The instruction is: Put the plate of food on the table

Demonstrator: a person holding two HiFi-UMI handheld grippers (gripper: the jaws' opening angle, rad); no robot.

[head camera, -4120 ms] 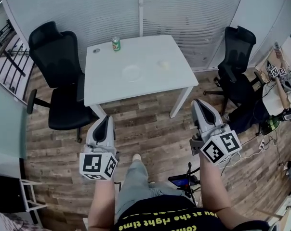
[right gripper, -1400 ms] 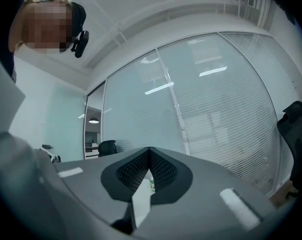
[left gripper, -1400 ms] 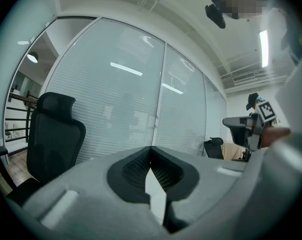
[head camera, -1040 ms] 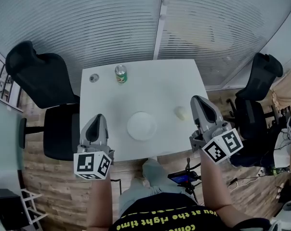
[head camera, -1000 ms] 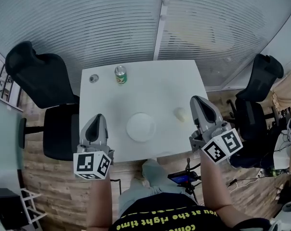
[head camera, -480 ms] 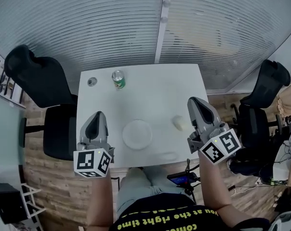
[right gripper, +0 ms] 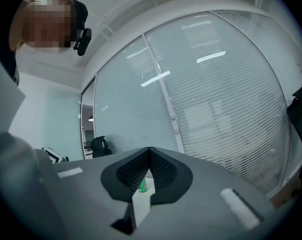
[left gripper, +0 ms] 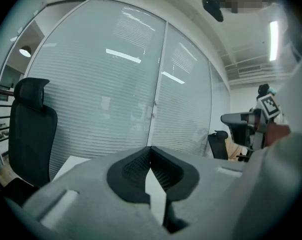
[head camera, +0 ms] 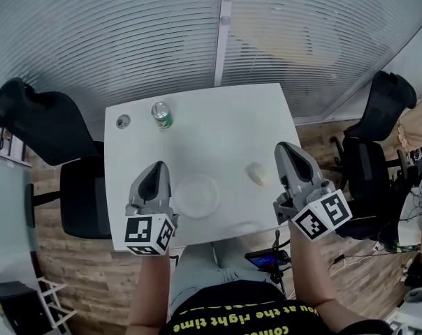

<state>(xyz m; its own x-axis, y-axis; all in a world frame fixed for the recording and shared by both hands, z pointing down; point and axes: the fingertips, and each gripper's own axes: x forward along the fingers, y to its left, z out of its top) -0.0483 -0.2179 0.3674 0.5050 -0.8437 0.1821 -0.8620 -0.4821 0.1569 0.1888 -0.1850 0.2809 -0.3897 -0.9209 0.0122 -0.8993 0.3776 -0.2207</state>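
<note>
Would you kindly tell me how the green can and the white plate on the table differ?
The can is green with a silvery top; the plate is plain white. The can stands upright and narrow; the plate lies flat and wide. The can sits toward the far edge, the plate toward the near edge. Both rest on the table.

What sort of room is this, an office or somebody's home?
Most likely an office meeting room: a plain white table, black office chairs on either side, and striped glass partition walls behind.
</note>
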